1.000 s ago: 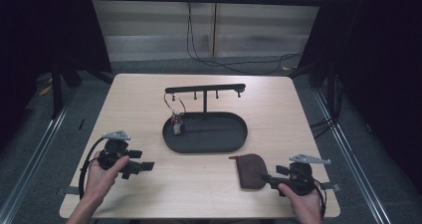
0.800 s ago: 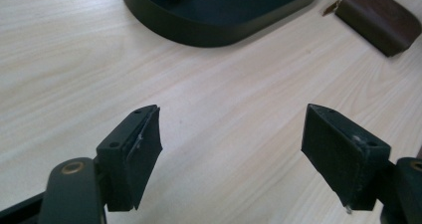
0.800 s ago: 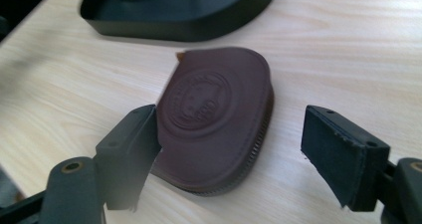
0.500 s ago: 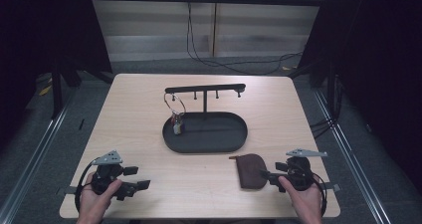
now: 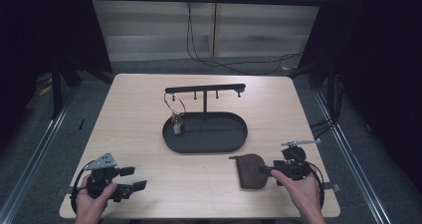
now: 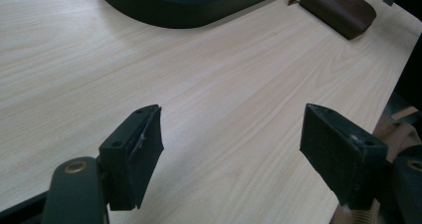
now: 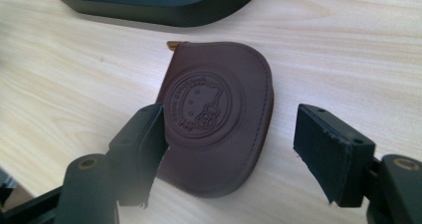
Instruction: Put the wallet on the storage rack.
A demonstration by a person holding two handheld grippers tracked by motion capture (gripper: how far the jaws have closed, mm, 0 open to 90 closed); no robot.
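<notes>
A light wooden table (image 5: 149, 109) bears everything here. Near its middle sits a black oval tray (image 5: 234, 139) with a low wall, and from the tray rises a thin post that carries a black crossbar (image 5: 205, 89) with small pegs along its underside. A wire key ring (image 5: 172, 103) hangs from the bar's left end, and the small keys (image 5: 176, 126) on it dangle down into the left end of the tray, at or just above its floor; whether they touch it I cannot tell. The rest of the tray's floor is bare. In front of the tray, toward the person's right, a brown leather pouch (image 7: 219, 109) lies flat on the table, near the tray but apart from it, with a round embossed emblem (image 7: 199, 107) on its upper face and a small tan tab at the corner nearest the tray. The right gripper (image 7: 226, 144) is at the pouch's near edge with its jaws spread wide; they have just been closing a little, the pouch's edge lies between them, and neither pad presses on it. The left gripper (image 6: 231, 152) is held over bare wood near the table's front left corner, well apart from tray and pouch, its jaws released and wide with nothing between them.
</notes>
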